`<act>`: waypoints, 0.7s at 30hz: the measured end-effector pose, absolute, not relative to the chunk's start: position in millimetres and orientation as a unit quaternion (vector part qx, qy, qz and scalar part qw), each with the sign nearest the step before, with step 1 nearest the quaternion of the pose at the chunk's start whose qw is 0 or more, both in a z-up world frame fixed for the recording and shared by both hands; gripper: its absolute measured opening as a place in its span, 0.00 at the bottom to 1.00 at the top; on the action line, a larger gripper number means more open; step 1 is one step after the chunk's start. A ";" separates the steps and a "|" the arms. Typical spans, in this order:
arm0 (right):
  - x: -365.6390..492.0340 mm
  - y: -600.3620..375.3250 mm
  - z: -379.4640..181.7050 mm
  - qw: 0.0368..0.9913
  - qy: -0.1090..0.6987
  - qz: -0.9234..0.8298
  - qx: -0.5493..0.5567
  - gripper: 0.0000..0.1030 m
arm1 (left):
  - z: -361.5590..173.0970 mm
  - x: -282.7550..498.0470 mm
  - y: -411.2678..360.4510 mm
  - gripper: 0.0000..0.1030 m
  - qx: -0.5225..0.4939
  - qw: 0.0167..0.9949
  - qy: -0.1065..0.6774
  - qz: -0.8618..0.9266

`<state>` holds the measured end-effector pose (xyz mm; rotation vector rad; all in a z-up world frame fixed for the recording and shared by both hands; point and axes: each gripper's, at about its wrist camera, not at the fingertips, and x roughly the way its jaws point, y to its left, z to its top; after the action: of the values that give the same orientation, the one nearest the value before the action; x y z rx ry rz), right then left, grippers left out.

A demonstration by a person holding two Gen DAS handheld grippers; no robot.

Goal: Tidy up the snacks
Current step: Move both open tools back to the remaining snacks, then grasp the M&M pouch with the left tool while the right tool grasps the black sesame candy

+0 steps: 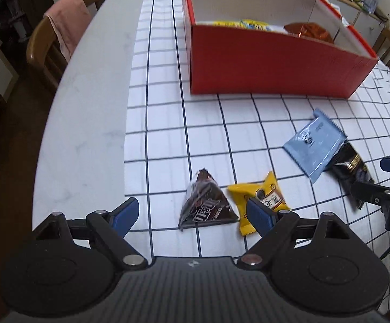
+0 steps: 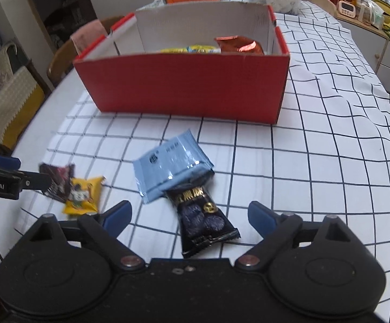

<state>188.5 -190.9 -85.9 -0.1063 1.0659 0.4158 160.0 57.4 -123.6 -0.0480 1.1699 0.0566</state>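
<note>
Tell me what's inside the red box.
Over the red box wall, a yellow packet and a shiny orange-brown bag show. Its front wall hides the bottom and anything lower.

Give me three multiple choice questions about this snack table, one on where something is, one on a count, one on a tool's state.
1. The light blue packet lies:
A. inside the red box
B. partly over the black packet
C. under the yellow packet

2. Loose snack packets on the checked cloth outside the red box:
A. two
B. four
C. six

3. The right tool is:
A. open, empty
B. shut on the black packet
C. shut on the box

Answers:
1 B, its corner covers the black packet.
2 B: brown, yellow, blue, black.
3 A: fingers spread, nothing between.
</note>
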 end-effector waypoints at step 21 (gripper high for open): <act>193.6 -182.9 -115.0 0.828 0.515 0.204 -0.086 0.57 | -151.4 173.8 62.5 0.80 -0.049 0.813 0.579 0.040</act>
<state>193.6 -182.9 -115.0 -0.1834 1.0936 0.4338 173.8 62.5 -151.4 -0.1044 1.2350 0.0855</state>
